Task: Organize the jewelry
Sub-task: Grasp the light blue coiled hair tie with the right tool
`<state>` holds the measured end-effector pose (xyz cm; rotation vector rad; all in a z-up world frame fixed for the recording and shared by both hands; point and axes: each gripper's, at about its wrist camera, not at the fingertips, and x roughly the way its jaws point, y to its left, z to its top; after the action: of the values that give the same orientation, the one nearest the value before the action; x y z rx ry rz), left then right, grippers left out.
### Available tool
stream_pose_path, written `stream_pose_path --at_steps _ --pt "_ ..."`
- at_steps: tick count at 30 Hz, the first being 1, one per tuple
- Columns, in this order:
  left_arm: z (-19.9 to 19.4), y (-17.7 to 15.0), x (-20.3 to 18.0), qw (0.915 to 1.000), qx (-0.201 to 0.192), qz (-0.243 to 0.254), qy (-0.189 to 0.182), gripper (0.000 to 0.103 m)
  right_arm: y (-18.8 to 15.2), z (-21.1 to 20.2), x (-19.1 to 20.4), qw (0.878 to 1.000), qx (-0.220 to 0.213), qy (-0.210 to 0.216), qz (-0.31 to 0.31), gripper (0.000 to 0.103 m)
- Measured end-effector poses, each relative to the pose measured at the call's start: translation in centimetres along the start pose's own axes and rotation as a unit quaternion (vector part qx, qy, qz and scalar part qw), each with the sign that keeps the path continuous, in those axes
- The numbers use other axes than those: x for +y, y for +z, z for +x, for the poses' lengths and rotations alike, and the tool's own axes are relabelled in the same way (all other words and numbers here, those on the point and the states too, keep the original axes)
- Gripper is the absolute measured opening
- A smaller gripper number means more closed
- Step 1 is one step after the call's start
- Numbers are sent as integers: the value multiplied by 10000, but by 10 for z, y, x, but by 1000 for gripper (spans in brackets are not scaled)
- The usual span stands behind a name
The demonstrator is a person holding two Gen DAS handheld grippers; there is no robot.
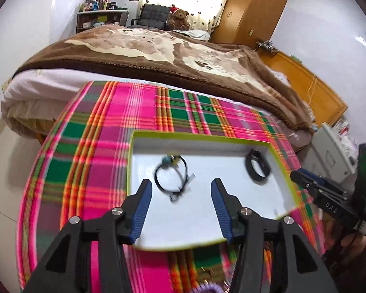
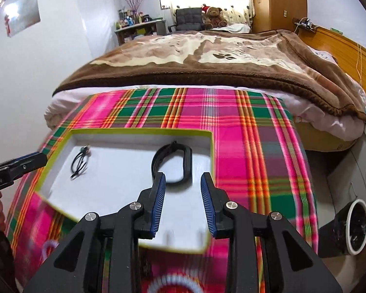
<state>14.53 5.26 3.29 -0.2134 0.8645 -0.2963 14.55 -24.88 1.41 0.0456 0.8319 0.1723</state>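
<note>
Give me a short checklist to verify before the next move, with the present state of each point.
1. Left gripper jaws open and empty: ok.
2. Right gripper jaws open and empty: ok.
3. Thin black cord bracelet lies inside the white tray: ok.
4. Wide black wristband lies inside the tray, apart from the cord bracelet: ok.
5. Tray rests flat on the plaid cloth: ok.
6. Other pieces at the near edge of the cloth are identifiable: cannot tell, blurred.
</note>
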Motion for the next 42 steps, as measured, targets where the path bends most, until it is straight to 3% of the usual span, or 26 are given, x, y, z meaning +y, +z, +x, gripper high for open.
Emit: stream_pose_path --at_steps 4,6,18,29,31,33,37,42 --pt "-17 -21 0 10000 -43 -38 -25 55 -26 -21 -15 9998 -54 -25 201 35" --pt "-23 -31 2 9999 -28 -125 -86 56 -36 -27 -21 9995 -38 -14 315 49" --pt "-42 -90 7 9997 168 -160 -119 60 -83 -26 -24 9984 303 382 283 49" --pt "-48 -120 0 9983 442 -129 -350 62 -85 -15 -21 9979 400 483 178 48" --pt "-49 -122 -1 9982 476 -92 -367 62 -85 -13 -21 9977 420 509 162 40" --pt "-49 -124 -2 9981 523 -69 -318 62 -86 -12 -21 9979 439 447 131 22" --pt "-48 -126 -3 9981 566 -77 -243 62 -87 -14 -20 9982 395 451 94 12" --pt "-45 -125 -2 9983 588 -1 15 62 -86 -26 -24 9987 145 451 177 10"
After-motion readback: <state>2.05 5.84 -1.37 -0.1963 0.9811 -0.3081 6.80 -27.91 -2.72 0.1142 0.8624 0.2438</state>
